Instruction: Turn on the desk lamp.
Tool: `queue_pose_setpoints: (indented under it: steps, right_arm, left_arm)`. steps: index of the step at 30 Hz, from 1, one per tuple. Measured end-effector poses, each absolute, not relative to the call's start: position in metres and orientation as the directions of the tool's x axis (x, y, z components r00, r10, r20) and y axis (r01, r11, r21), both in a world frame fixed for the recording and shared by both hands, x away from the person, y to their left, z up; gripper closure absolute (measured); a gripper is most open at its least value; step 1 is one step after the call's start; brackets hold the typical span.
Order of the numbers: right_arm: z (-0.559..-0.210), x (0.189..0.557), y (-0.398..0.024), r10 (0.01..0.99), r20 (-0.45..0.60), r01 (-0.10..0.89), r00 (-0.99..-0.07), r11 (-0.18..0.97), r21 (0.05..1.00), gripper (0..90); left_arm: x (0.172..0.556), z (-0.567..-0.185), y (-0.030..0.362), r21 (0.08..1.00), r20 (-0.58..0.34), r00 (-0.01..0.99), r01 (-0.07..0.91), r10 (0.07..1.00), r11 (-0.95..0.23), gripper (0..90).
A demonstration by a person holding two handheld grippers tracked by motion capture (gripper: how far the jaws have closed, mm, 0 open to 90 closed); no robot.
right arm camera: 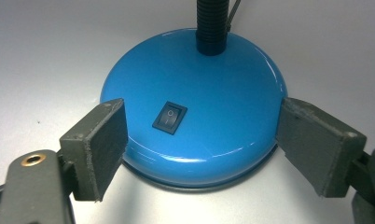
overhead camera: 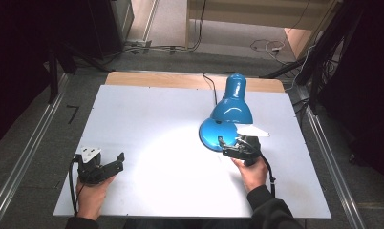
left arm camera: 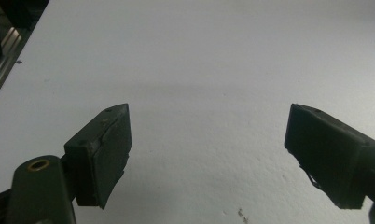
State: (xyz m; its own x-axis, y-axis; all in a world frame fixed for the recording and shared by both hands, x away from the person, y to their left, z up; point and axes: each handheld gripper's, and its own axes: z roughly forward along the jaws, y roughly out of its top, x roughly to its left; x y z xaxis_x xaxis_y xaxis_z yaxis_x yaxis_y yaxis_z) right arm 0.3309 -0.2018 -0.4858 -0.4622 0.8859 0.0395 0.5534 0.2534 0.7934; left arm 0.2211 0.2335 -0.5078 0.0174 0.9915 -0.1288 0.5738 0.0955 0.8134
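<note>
A blue desk lamp [overhead camera: 231,109] stands on the right half of the white table [overhead camera: 156,124], lit, its shade bent down over its round base [overhead camera: 210,134]. In the right gripper view the base [right arm camera: 209,93] carries a black rocker switch [right arm camera: 170,117] and a black flexible neck [right arm camera: 211,25]. My right gripper [overhead camera: 226,145] is open, its jaws standing either side of the base's near edge [right arm camera: 202,149], apart from it. My left gripper [overhead camera: 114,161] rests open at the table's front left, with bare table between its jaws [left arm camera: 209,154].
The lamp's black cord [overhead camera: 210,81] runs from the base to the table's far edge. Metal rails [overhead camera: 27,157] flank both sides of the table, and cables [overhead camera: 266,46] lie on the floor beyond it.
</note>
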Motion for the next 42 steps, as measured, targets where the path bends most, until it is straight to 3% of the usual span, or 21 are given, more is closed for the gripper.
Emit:
queue_pose_setpoints:
  steps: [42]
  right_arm:
    - [-0.476,0.318,-0.251,0.893,0.071,0.565,-0.445,0.218,0.796,15.5]
  left_arm:
    - [0.222,-0.509,0.232,0.812,-0.127,0.017,0.576,0.992,0.094,15.6]
